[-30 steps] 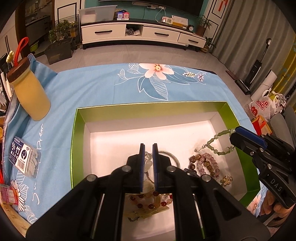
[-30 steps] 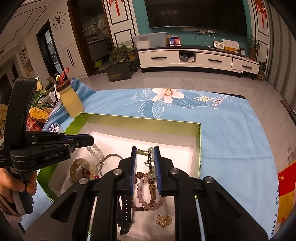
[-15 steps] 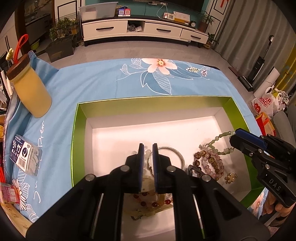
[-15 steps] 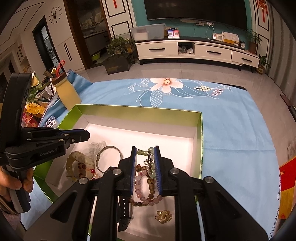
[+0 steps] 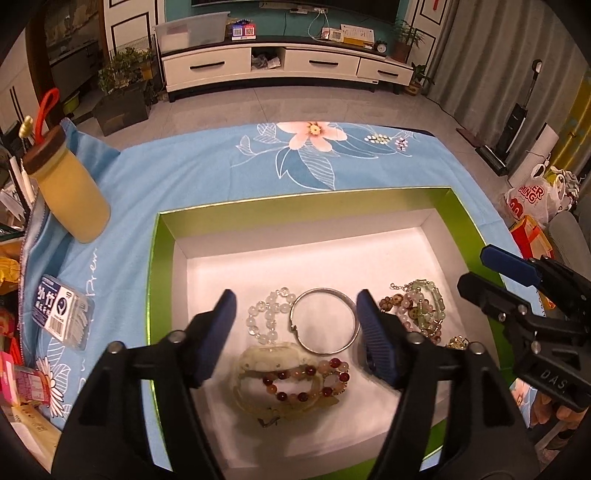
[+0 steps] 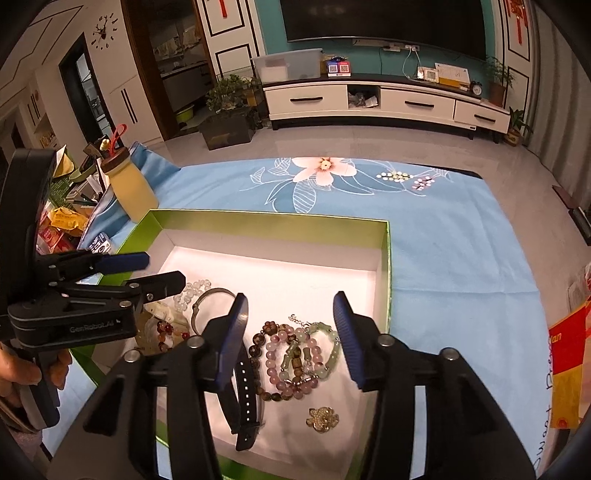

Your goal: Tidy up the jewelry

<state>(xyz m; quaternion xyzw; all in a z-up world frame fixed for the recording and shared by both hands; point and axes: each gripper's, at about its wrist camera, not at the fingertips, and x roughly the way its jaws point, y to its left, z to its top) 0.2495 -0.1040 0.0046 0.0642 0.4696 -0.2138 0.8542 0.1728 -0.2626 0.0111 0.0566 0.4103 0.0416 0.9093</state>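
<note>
Here the 2 grippers, left gripper (image 5: 295, 314) and right gripper (image 6: 290, 314), are opening emptily over seemingly beaded bracelets (image 6: 295, 358).

Living room, warm dim light. Teal wall (image 6: 273, 22) with dark TV (image 6: 384, 22) above a long white low cabinet (image 6: 388, 101), black handles, clutter on top. Pale grey tiled floor (image 6: 332, 142). Potted plants (image 6: 229, 92) left of the cabinet, dark doorway (image 6: 85, 92) and wall clock (image 6: 101, 35) further left. Grey curtains (image 5: 480, 55) at right, upright vacuum (image 5: 517, 110) beside them.
</note>
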